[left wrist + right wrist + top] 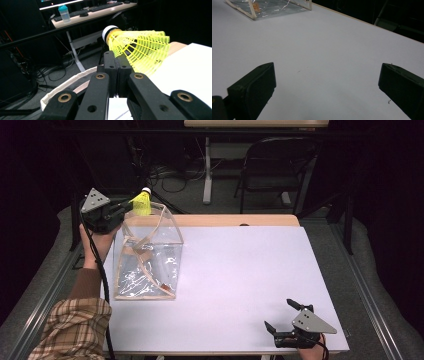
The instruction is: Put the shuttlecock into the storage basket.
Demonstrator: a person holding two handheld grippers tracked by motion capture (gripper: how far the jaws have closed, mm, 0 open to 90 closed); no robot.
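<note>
- Nearest us, at the worktop's front right corner, we see the right hand-held gripper resting low with its jaws spread wide and nothing between them; its own view shows the two black jaws far apart over the bare white worktop.
- At the front left, a plaid sleeve comes in from the bottom edge, and the forearm reaches forward along the worktop's left side.
- Farther in on the left stands a clear plastic bag with cream edging, its mouth open upward. A small orange tag shows near its lower right corner, and the right gripper view catches that same corner of the bag at its top left.
- Above the bag's far left rim, the left hand-held gripper is raised off the worktop with its jaws pressed together on a yellow shuttlecock.
- In the left gripper view, the jaws pinch the shuttlecock by its mesh skirt, its white cork end pointing away, and the bag's cream rim curves just below.
- Beyond the worktop we see a dark folding chair and cables on the floor.
</note>
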